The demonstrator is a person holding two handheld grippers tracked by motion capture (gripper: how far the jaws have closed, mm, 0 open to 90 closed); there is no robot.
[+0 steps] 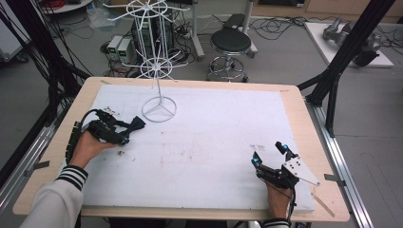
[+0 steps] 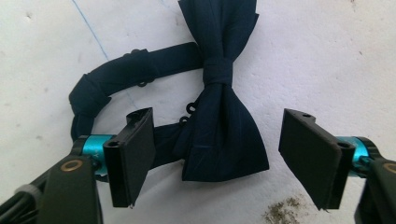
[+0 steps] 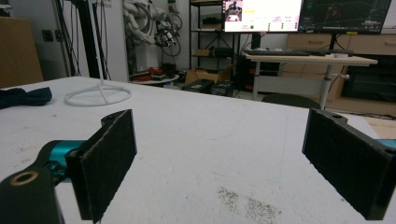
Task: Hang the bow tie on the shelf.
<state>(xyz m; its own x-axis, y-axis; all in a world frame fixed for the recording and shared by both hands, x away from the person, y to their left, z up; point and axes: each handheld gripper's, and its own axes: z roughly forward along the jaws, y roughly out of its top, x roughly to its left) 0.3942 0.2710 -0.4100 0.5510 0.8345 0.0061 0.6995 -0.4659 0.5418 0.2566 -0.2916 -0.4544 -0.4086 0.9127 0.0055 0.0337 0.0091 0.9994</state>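
A dark navy bow tie (image 2: 224, 149) with its neck strap looped to the left lies flat on the white foam board (image 1: 214, 128). My left gripper (image 2: 218, 114) points down over it. Its jaws stand on either side of the bow's near wing, and the pads are clear of the cloth. In the high view the bow tie (image 1: 135, 124) lies at the board's left, just beyond the left gripper (image 1: 124, 133). My right gripper (image 1: 268, 153) rests low near the board's front right, open, with nothing between its pads (image 3: 109, 154). From there the bow tie (image 3: 23, 97) shows far off at the left.
A white wire display stand (image 1: 159, 110) rises from a ring base at the board's back left, close to the bow tie. Dark crumbs (image 3: 247, 205) speckle the foam near both grippers. The wooden table edge (image 1: 304, 109) frames the board, with black frame posts beyond.
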